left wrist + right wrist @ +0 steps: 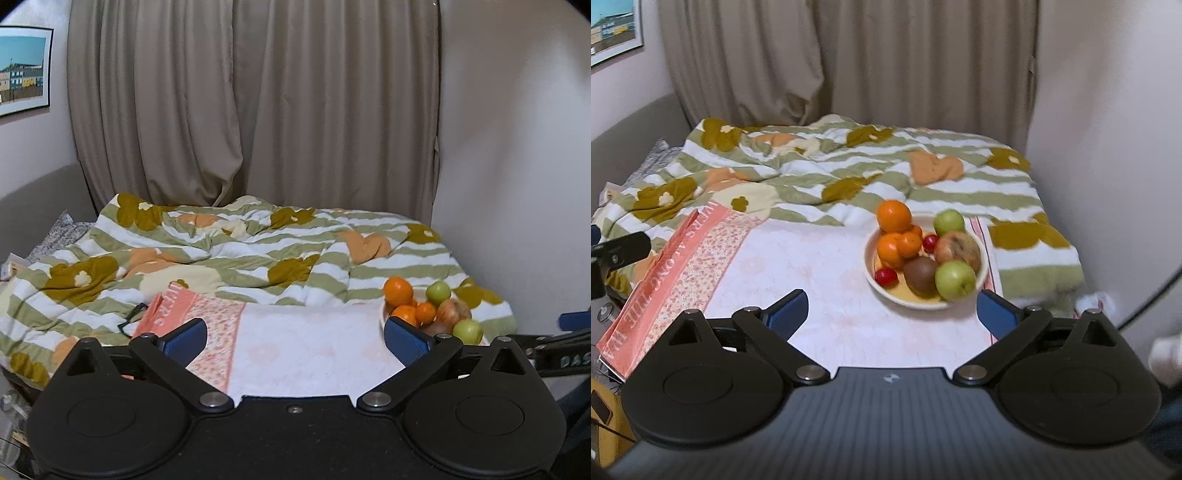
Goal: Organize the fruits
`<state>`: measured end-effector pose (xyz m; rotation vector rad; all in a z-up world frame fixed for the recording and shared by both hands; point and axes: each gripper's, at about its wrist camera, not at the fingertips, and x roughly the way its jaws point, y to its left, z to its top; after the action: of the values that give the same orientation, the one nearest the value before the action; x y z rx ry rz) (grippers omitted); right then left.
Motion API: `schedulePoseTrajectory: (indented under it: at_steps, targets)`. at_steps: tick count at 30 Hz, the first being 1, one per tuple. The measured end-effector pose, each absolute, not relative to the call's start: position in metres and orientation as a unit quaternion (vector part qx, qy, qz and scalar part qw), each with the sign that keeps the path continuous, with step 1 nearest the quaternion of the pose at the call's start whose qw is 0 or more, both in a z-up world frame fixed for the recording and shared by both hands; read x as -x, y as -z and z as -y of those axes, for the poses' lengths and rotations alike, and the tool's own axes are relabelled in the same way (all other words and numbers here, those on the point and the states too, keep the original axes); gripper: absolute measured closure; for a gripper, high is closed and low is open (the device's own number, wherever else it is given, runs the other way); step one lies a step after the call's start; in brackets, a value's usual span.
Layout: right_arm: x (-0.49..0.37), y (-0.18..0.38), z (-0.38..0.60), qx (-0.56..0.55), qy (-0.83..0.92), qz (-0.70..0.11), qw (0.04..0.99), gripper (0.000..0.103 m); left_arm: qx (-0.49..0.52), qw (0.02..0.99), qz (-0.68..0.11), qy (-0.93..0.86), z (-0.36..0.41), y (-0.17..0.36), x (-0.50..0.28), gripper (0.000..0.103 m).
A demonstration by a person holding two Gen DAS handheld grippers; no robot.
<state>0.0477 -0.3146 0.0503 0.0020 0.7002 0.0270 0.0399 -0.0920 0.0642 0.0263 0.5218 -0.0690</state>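
Partly, the white bowl (384,314) is cut off in the left wrist view: its near side is hidden behind the right blue pad (406,341) of the left gripper (295,339), and only the piled fruit is seen above. In the right wrist view the bowl (983,258) is seen whole, resting on a white towel (812,280) spread over the bed. Held in it are several oranges (894,216) stacked at the left, two green apples (955,280), a reddish apple (957,246), a kiwi (921,275) and two small red fruits (886,277), possibly cherry tomatoes; motion blur leaves this uncertain.

The left gripper's jaws are spread wide, with nothing between them. The right gripper (892,314) is likewise released, with only bare towel seen between its pads; the bowl lies just beyond its right pad.

A pink lettered border (665,273) runs along the towel's left edge, its text only partly legible. A green-striped flowered duvet (849,173) is bunched behind, against beige curtains (849,55). A framed picture (22,70) is cropped at the left edge. At the right edge of the left wrist view, a black part with cut-off lettering (569,360) is noted.
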Motion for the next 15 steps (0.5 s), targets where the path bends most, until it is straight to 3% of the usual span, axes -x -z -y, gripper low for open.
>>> schedulePoseTrajectory:
  at_steps: [15]
  targets:
    - [-0.018, -0.043, 0.298, -0.009, 0.021, -0.353, 0.935, 0.0, -0.027, 0.958, -0.284, 0.035, 0.077, -0.051, -0.017, 0.0]
